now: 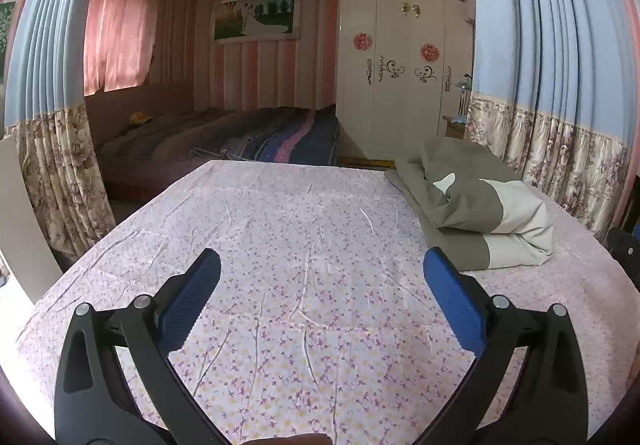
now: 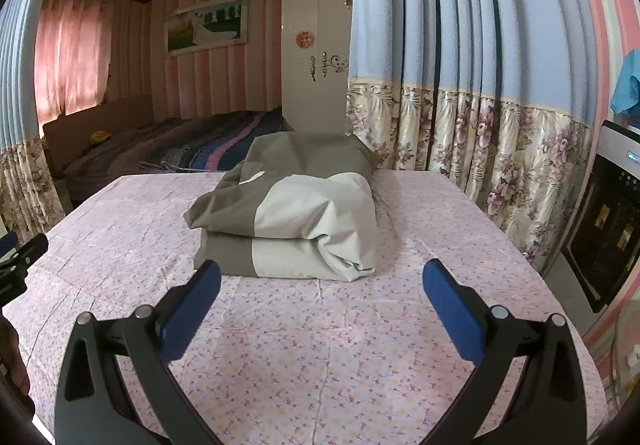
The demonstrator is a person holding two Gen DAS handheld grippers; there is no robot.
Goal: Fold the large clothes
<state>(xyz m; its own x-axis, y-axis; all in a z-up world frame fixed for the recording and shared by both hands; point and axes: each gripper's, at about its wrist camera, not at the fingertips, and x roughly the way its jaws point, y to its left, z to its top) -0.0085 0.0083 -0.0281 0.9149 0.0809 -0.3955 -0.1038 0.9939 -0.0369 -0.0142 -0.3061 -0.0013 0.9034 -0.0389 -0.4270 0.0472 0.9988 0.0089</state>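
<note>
A folded grey and cream cloth bundle [image 2: 292, 213] lies on a table covered with a pink floral sheet [image 2: 320, 345]. In the left wrist view the bundle [image 1: 476, 205] sits at the far right of the sheet [image 1: 288, 245]. My right gripper [image 2: 320, 273] is open and empty, just short of the bundle's near edge. My left gripper [image 1: 322, 261] is open and empty over bare sheet, to the left of the bundle. The left gripper also shows at the left edge of the right wrist view [image 2: 18, 257].
Blue and floral curtains [image 2: 460, 85] hang close behind and to the right of the table. A dark cabinet [image 2: 612, 221] stands at the right. Beyond the table are a bed [image 1: 224, 141] and a white wardrobe [image 1: 396, 77].
</note>
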